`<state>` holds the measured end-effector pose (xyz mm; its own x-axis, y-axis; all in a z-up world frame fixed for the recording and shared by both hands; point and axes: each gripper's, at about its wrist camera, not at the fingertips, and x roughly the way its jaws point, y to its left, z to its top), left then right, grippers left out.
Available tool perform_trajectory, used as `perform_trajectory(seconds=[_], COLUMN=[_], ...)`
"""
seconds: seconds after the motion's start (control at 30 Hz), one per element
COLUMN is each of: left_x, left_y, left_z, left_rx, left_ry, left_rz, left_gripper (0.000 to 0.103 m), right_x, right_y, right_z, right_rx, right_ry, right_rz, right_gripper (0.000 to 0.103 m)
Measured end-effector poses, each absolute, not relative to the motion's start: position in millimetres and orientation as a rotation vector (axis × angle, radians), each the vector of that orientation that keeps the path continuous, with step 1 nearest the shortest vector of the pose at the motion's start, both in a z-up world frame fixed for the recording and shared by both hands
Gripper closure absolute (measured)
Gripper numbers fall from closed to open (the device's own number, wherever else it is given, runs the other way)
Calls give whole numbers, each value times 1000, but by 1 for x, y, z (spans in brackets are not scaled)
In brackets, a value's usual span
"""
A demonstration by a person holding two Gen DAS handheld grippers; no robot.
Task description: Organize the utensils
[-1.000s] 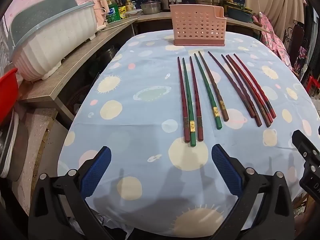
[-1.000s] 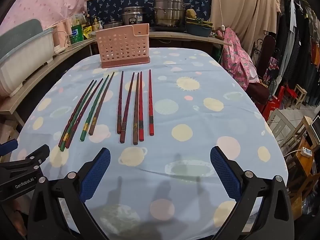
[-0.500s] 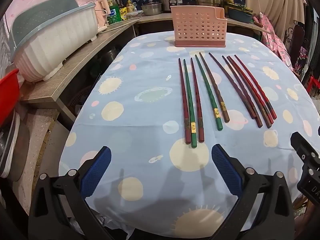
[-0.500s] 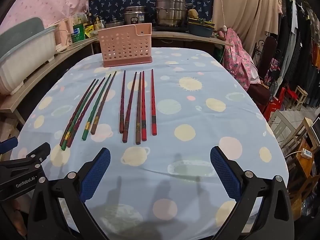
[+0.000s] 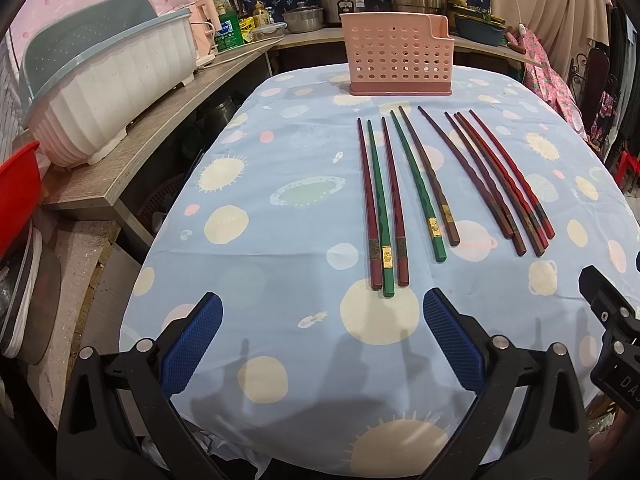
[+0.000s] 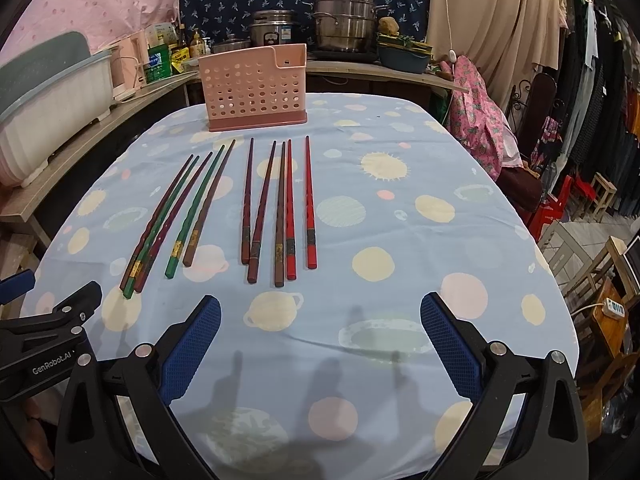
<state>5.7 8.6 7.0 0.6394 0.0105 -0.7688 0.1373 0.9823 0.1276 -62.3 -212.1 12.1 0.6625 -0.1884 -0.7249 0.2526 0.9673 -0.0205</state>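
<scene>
Several chopsticks lie side by side on the blue planet-print tablecloth (image 5: 256,248), tips toward a pink perforated holder (image 5: 400,58) at the far edge. A left cluster mixes dark red and green chopsticks (image 5: 380,208); a right cluster holds brown and red chopsticks (image 5: 504,184). In the right wrist view the green ones (image 6: 196,208) lie left and the red ones (image 6: 309,204) centre, before the holder (image 6: 256,86). My left gripper (image 5: 320,320) hovers open just short of the leftmost thick ends. My right gripper (image 6: 320,320) is open, near the red cluster's ends. Neither holds anything.
A white dish-drainer tub (image 5: 108,88) sits on a wooden side counter (image 5: 152,128) left of the table. Pots (image 6: 344,24), bottles and a blue bin line the back counter. A red basin (image 5: 18,192) is far left; chairs and hanging clothes (image 6: 592,92) stand right.
Both grippers have moved slightly forward toward the chopsticks, which now sit a little lower and larger in view. Nothing on the table has moved.
</scene>
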Motion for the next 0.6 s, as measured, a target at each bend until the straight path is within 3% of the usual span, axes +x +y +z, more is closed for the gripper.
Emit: perform_trajectory(seconds=[0.6], left_x=[3], left_y=[4], left_z=[4], left_rx=[183], left_ry=[872], left_rz=[-66], left_gripper=[7], right_x=[-62], right_y=[-213], right_z=[11], right_rx=[88], right_ry=[811], right_rz=[-248], right_gripper=[7])
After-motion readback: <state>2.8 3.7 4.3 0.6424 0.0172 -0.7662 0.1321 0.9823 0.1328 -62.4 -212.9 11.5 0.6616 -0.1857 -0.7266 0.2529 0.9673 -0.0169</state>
